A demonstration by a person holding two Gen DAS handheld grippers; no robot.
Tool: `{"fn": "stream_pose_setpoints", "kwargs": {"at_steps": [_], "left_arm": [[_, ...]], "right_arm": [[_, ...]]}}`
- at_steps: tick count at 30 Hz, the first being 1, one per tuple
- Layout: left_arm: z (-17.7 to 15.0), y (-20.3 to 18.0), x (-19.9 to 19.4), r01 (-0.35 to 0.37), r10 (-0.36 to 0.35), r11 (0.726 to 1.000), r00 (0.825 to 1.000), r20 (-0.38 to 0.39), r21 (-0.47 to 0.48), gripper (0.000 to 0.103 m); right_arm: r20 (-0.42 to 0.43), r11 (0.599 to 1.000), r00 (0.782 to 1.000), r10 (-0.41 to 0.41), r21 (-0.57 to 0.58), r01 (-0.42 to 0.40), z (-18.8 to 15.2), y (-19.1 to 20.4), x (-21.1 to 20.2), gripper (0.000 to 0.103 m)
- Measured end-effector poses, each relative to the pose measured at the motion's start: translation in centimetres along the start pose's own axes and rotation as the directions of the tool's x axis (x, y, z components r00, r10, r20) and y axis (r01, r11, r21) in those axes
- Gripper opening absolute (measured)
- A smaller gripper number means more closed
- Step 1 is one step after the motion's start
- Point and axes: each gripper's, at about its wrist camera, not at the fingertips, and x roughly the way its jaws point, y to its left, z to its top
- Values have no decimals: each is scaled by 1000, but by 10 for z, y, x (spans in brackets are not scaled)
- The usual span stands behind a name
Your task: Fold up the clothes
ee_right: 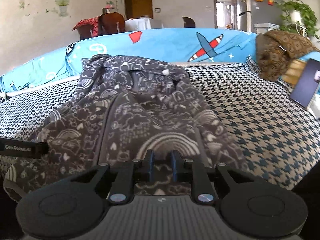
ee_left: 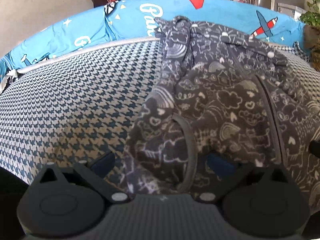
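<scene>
1. Left wrist view is filled mostly by the houndstooth-patterned surface [ee_left: 70,100], a woven cloth of dark teal and cream that carries everything else.
2. Behind its far edge runs a bright blue cover printed with red-and-white aeroplanes and white lettering [ee_left: 130,20]; the right wrist view shows the same cover [ee_right: 170,42], with a crumpled brown patterned cloth [ee_right: 280,54] at its right end.
3. A dark grey fleece garment with white doodles of rainbows, clouds and hearts [ee_left: 220,100] lies bunched on the surface, reaching from the near edge back to the blue cover. In the right wrist view it [ee_right: 130,110] sits left of centre, rumpled, with a grey trimmed seam running toward the camera.
4. A tablet-like screen [ee_right: 306,82] stands tilted at the surface's right edge.
5. The left tool [ee_left: 160,164] points forward low over the surface, its blue-padded fingers spread wide apart; a hemmed fold of the garment lies between them, not pinched.
6. The right tool [ee_right: 162,166] points level along the garment, its blue pads drawn in close on a fold of the fleece, with a narrow gap visible between them.
7. A black part of the other tool [ee_right: 22,150] enters at the left edge of the right wrist view, touching the garment.
</scene>
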Motion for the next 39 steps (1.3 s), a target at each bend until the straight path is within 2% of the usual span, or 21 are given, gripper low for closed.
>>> {"fn": "stream_pose_setpoints", "kwargs": {"at_steps": [4,11,16,20,24,39], "left_arm": [[-2,4,4,6,-6,1000,1000,-22,-25,103],[-6,11,11,14,-19,998,998,-61,-68,103],[-8,17,7,1,-8,996,998,-68,-91,103],[-9,15,6,-15,10,997,998,-67,-75,103],[-10,11,5,-29,26,998,997,-67,-54,103],[-11,13,2,-57,51,997,992,-113,-50,103]], "right_arm": [[-55,1000,998,-3,20,4,-1,4,18,27],[-32,1000,999,-31,-3,31,-9,5,17,26],[-26,994,994,-106,19,106,-11,-6,15,26],[-37,990,992,-120,65,122,-11,-15,14,26],[-34,990,990,-135,36,136,-13,-11,15,26],[-37,990,991,-125,57,127,-13,-13,15,27]]}}
